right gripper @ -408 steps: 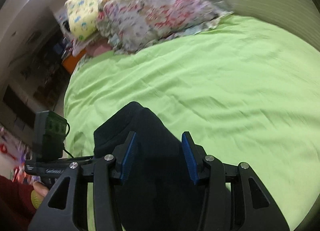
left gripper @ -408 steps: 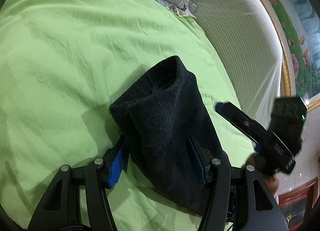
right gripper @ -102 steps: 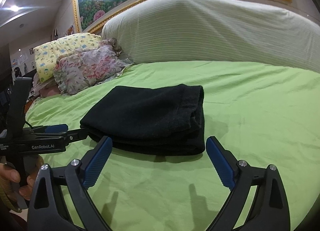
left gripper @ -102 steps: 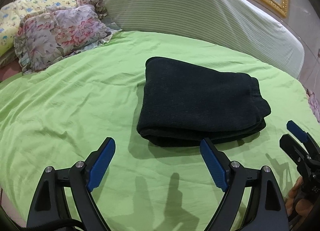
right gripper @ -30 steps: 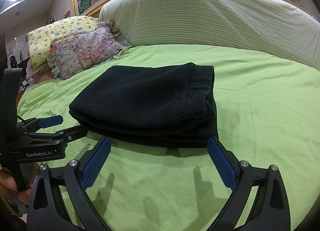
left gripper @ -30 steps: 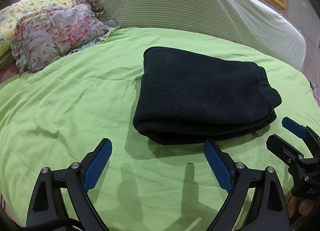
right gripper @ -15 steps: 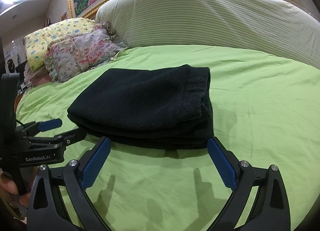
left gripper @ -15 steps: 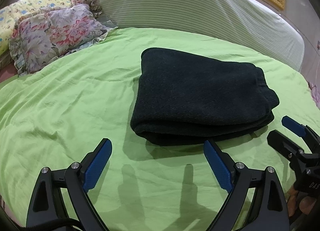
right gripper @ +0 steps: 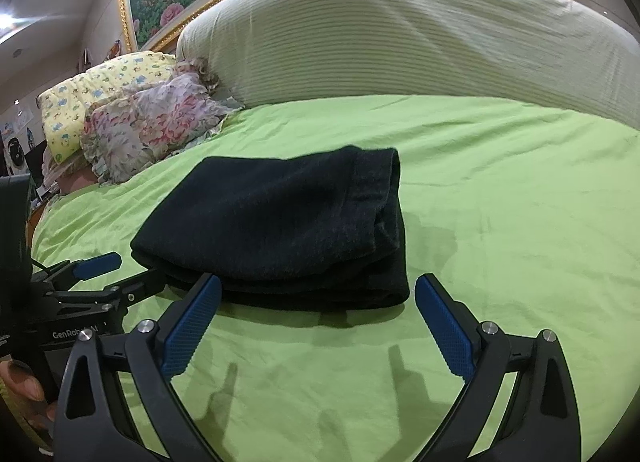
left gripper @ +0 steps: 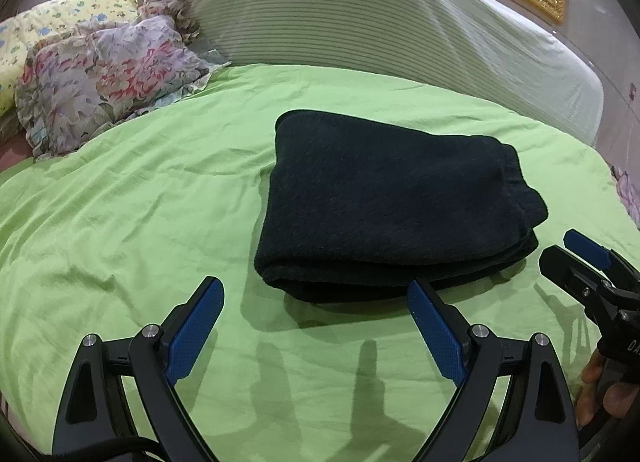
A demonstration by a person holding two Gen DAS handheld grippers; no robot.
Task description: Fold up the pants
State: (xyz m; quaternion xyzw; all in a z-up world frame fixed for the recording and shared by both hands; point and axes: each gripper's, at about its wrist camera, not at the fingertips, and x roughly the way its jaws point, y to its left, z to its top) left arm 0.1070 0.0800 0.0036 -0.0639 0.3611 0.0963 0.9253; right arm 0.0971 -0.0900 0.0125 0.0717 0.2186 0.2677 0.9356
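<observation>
Black pants [left gripper: 384, 201] folded, underside layers hidden; both hand-held grippers [left gripper: 316, 290] [right gripper: 318, 288] spread apart, empty.

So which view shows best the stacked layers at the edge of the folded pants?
The right wrist view: the folded pants turn their layered end toward it. The left wrist view shows mainly their flat top, and the layers only obliquely.

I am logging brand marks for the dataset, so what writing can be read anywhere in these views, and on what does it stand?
"GenRobo", with the last letters partly hidden by a screw: on the body of the left gripper, in the right wrist view.
"DA", cut off at the edge: on the right gripper, in the left wrist view.
Black pants: no label visible.
</observation>
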